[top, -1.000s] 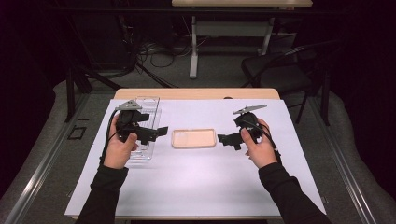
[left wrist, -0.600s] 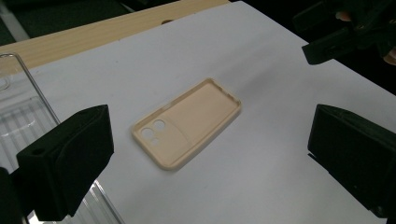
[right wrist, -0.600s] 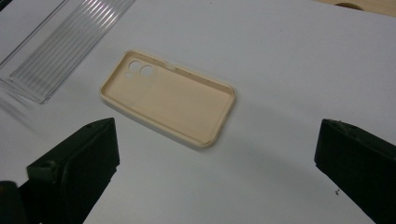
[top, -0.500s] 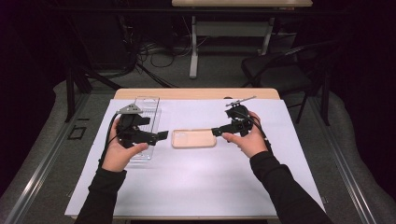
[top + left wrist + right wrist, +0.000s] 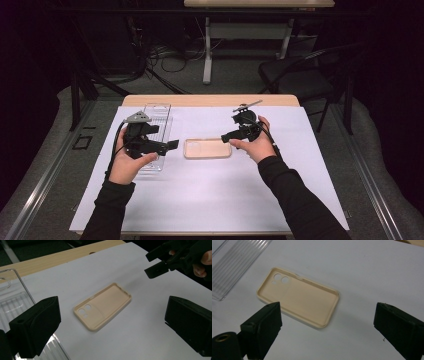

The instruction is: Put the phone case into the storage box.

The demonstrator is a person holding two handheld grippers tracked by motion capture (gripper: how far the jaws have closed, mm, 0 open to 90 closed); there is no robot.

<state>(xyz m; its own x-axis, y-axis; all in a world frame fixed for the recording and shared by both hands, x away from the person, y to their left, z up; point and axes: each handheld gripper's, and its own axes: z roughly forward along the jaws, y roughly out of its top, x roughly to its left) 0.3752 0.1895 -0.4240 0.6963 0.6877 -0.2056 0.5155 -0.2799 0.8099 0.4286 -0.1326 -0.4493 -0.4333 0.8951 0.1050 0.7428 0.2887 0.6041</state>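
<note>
Phone case: we see the beige phone case (image 5: 207,148) lying flat and open side up on the white sheet (image 5: 210,200), at the centre of the high view.
Long axis: in the high view it runs left to right across the frame; in the left gripper view it slants from lower left to upper right (image 5: 103,306).
Camera end: the round camera cut-outs sit at the case's left end in the high view, and at the upper left of the case in the right gripper view (image 5: 298,296).
Left gripper: our left gripper (image 5: 172,145) is just left of the case, over the clear plastic tray (image 5: 155,120); its jaws stand wide with nothing between them.
Right gripper: our right gripper (image 5: 225,137) hovers at the case's right end; its jaws have just been closing a little, yet they are wide apart, and the pads are clear of the case.
Tray: at the left of the high view, beside the case's camera end, not touching it.
</note>
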